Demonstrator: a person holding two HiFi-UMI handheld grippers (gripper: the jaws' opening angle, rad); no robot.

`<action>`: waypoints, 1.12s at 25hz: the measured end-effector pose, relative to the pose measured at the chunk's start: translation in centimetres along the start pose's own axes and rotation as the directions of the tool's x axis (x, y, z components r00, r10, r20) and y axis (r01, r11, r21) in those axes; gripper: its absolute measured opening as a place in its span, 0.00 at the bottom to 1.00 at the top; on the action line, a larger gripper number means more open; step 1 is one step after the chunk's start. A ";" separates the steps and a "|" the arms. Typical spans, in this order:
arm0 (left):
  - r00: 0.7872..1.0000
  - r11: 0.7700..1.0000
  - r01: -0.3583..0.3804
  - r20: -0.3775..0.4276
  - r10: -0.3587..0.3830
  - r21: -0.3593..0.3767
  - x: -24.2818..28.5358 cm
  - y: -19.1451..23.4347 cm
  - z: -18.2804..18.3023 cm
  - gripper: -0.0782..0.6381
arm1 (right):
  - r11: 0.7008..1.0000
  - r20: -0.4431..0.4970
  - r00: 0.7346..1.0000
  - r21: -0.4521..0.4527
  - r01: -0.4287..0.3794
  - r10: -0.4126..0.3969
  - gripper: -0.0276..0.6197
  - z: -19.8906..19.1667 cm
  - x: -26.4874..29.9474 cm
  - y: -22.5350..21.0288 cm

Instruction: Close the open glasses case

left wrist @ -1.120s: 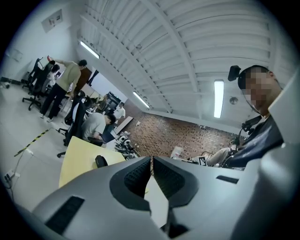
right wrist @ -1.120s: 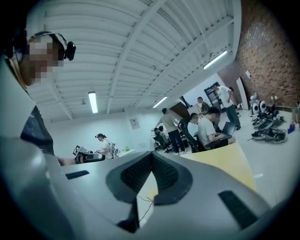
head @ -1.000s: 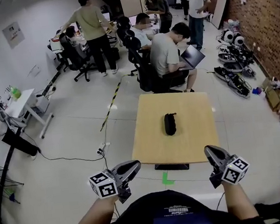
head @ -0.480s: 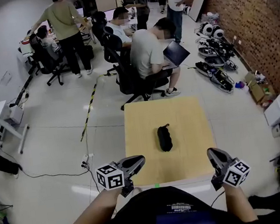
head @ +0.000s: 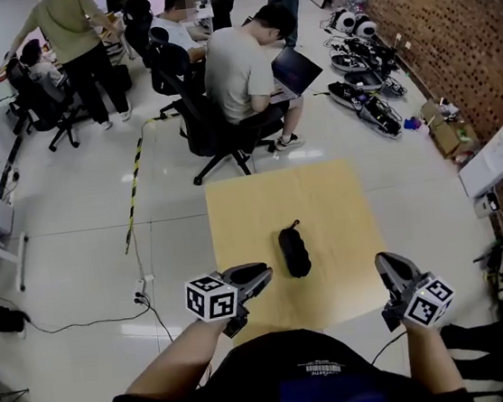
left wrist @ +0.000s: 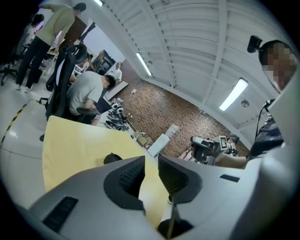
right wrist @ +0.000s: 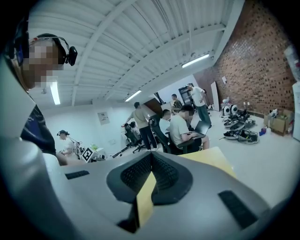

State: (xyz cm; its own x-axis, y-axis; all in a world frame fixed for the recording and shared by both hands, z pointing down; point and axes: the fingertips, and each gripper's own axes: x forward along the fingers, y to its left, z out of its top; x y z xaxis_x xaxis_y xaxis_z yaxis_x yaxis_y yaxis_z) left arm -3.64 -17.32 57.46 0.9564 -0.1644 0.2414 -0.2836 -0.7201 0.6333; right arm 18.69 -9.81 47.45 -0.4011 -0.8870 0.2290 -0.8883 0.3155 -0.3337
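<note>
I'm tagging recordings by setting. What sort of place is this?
Most likely a shared lab or workshop office: a person with a laptop on an office chair, equipment laid out along a brick wall, and a lone wooden table.

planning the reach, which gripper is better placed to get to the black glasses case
Left. The left gripper sits nearer the black oblong glasses case on the tan wooden table; its fingers have just been opening, nothing between them. The right gripper is farther off, shut.
</note>
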 end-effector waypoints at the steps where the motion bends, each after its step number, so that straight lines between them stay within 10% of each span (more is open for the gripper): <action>1: 1.000 1.000 -0.019 -0.009 0.019 -0.006 0.9 0.6 0.1 0.23 | 1.000 -0.003 1.000 0.003 -0.009 0.009 0.02 0.1 0.4 -0.9; 8: 0.964 0.961 -0.261 -0.064 0.256 -0.087 8.1 4.4 -0.6 0.36 | 0.986 -0.066 0.984 0.025 -0.162 0.164 0.02 0.6 3.5 -7.7; 15: 0.856 0.855 -0.509 -0.173 0.488 -0.105 13.8 7.8 -3.2 0.69 | 0.966 -0.105 0.960 0.040 -0.257 0.260 0.02 0.7 4.2 -12.3; 28: 0.694 0.757 -0.654 -0.412 0.590 -0.018 18.9 12.7 -8.7 0.81 | 0.983 -0.116 0.979 0.097 -0.155 0.166 0.02 -0.7 -0.1 -17.9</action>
State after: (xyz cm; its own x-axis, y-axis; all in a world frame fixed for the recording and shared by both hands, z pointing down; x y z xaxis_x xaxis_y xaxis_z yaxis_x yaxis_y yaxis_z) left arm 10.26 -23.71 76.51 0.4678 -0.2610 0.8444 -0.8409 -0.4256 0.3343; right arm 34.47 -15.18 54.08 -0.5660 -0.7772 0.2750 -0.7894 0.4149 -0.4524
